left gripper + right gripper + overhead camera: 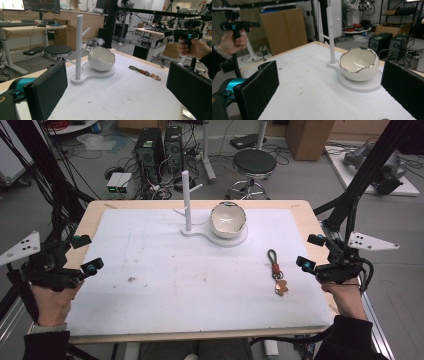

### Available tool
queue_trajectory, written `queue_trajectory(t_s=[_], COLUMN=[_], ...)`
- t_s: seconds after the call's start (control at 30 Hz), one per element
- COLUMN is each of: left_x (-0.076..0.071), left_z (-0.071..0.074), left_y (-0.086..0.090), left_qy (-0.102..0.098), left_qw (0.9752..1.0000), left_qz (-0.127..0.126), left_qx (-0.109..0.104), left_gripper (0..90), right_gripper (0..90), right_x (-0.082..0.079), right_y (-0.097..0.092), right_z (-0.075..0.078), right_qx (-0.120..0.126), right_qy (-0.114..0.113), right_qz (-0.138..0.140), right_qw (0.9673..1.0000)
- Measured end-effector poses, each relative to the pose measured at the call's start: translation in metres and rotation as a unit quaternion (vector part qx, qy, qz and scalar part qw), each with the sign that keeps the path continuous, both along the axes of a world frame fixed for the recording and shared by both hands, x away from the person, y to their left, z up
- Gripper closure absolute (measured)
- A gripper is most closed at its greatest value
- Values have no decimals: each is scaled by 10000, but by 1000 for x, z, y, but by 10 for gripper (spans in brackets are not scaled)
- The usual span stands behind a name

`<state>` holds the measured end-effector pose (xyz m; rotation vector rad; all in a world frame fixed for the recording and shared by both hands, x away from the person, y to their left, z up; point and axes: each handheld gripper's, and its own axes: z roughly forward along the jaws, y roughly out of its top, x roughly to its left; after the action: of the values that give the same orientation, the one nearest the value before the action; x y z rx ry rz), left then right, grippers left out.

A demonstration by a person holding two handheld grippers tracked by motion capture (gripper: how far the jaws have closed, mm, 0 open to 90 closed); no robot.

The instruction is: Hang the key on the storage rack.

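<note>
High view showed the left gripper (86, 254) and the right gripper (311, 252) held at opposite edges of the white mat (165, 275), both with jaws spread wide and nothing between them. The keychain (277, 271) lay flat on the mat nearest the right gripper, apart from the egg-shaped bowl (228, 220) on its white stand (188, 202).

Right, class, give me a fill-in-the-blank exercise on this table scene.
1. The white egg-shaped bowl sits on the white stand's round ____.
2. The leather keychain with bear charm lies nearest the ____ gripper.
3. Both grippers' jaws are ____, including the left gripper.

Missing words: base; right; open
</note>
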<state>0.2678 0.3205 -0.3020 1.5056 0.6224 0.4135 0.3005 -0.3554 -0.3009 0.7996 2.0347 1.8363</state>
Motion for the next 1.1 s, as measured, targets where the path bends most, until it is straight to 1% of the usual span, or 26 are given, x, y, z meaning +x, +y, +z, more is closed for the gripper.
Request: queue_trajectory(t_s=[0.1, 0.2, 0.3, 0.37, 0.4, 0.47, 0.5, 0.57, 0.6, 0.63, 0.7, 0.73, 0.77, 0.8, 0.83, 0.87, 0.93, 0.97, 1.0, 1.03, 1.1], left_x=[0, -1, 0, 1, 1, 3, 3, 3, 3, 2, 2, 1, 1, 1, 2, 2, 2, 3, 3, 3, 4], left_z=[-1, -1, -1, -2, -2, -3, -3, -4, -4, -3, -3, -3, -3, -3, -3, -3, -3, -3, -3, -4, -4], left_y=[0, 0, -1, -3, -4, -5, -5, -5, -5, -5, -5, -5, -5, -5, -5, -5, -5, -5, -5, -5, -5], left_qy=[1, -33, -2, 19, 42, 85, 101, 104, 101, 65, 6, 3, 7, 25, 45, 53, 47, 48, 56, 49, -5], left_qw=[10000, 10000, 10000, 10000, 9999, 9999, 9999, 9999, 9999, 9999, 9999, 9998, 9997, 9997, 9997, 9997, 9997, 9997, 9997, 9997, 9998], left_qz=[71, 68, 76, 91, 89, 105, 121, 120, 124, 141, 166, 198, 233, 250, 240, 233, 226, 226, 230, 220, 182], left_qx=[0, -20, -13, 25, 25, 51, 56, 58, 45, 35, -5, -7, -4, -4, -12, -9, 31, 17, 23, 37, 71], left_gripper=[39, 39, 39, 39, 39, 39, 39, 39, 39, 39, 39, 39, 39, 39, 39, 39, 39, 39, 39, 39, 39], right_gripper=[7, 7, 7, 7, 7, 7, 7, 8, 8, 8, 8, 8, 7, 7, 7, 8, 8, 8, 7, 7, 7], right_x=[1, 3, 4, 7, 7, 10, 10, 12, 17, 17, 24, 34, 39, 39, 47, 51, 58, 58, 64, 66, 69], right_y=[2, 7, 8, 7, 7, 7, 7, 5, 2, 2, -2, -4, -4, -4, -3, -2, 0, 0, -1, -1, -2], right_z=[0, -1, -2, -3, -3, -1, -1, 0, 1, 1, 1, 1, 0, 0, -2, -4, -8, -8, -11, -12, -13], right_qx=[21, -137, -203, -130, -130, -129, -129, -47, 33, 33, 72, 37, -26, -26, -183, -312, -522, -522, -575, -590, -632], right_qy=[6, 13, 61, 55, 55, 47, 47, 78, 119, 119, 199, 298, 345, 345, 438, 459, 571, 571, 706, 726, 658], right_qz=[7, 18, -46, -145, -145, -305, -305, -326, -341, -341, -404, -442, -454, -454, -517, -571, -663, -663, -703, -752, -932], right_qw=[10000, 9999, 9998, 9998, 9998, 9994, 9994, 9994, 9993, 9993, 9990, 9986, 9984, 9984, 9975, 9968, 9948, 9948, 9934, 9928, 9915])
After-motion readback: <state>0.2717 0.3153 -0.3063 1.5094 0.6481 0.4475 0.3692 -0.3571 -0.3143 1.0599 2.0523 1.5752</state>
